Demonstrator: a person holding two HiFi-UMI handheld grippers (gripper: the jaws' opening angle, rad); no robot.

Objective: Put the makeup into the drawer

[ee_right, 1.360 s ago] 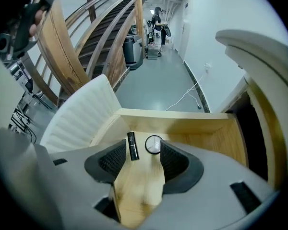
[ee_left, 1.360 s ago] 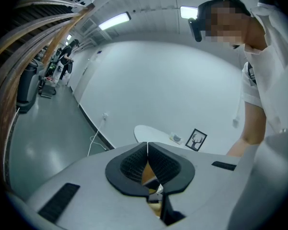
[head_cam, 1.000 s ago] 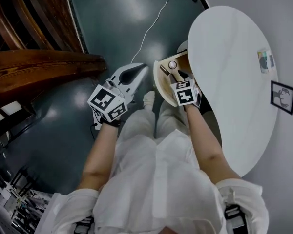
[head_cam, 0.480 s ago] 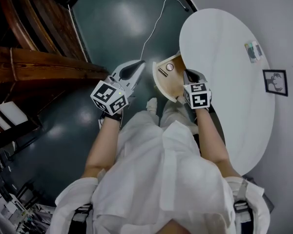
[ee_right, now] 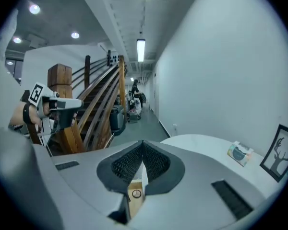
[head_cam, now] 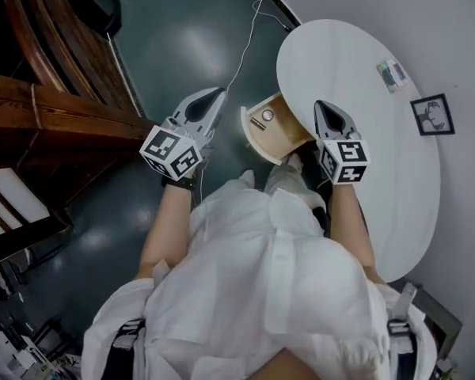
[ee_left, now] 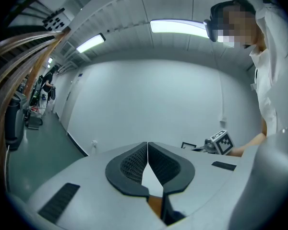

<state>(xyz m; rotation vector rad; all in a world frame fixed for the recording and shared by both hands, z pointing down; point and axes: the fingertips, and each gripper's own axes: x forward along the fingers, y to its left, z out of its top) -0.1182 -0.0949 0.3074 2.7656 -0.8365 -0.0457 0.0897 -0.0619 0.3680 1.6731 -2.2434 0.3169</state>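
Observation:
The wooden drawer [head_cam: 283, 137] stands pulled out from under the white oval table [head_cam: 372, 172]. In it lie a small round makeup pot [head_cam: 267, 115] and a thin dark stick [head_cam: 257, 123]; the pot [ee_right: 136, 193] also shows below the jaws in the right gripper view. My right gripper [head_cam: 323, 108] hangs above the drawer's right side at the table edge. Its jaws have just closed with nothing between them, and they meet [ee_right: 143, 146]. My left gripper [head_cam: 212, 96] hovers left of the drawer over the floor, shut and empty [ee_left: 147, 146].
On the table's far side lie a small packet [head_cam: 391, 74] and a framed picture [head_cam: 432, 115]. A white cable [head_cam: 245, 42] runs across the dark floor. A wooden staircase [head_cam: 55, 109] rises on the left. The person's white clothing [head_cam: 261, 275] fills the lower middle.
The right gripper has lifted out of the drawer and closed empty, leaving the makeup inside. The left gripper has also risen. The head view has shifted.

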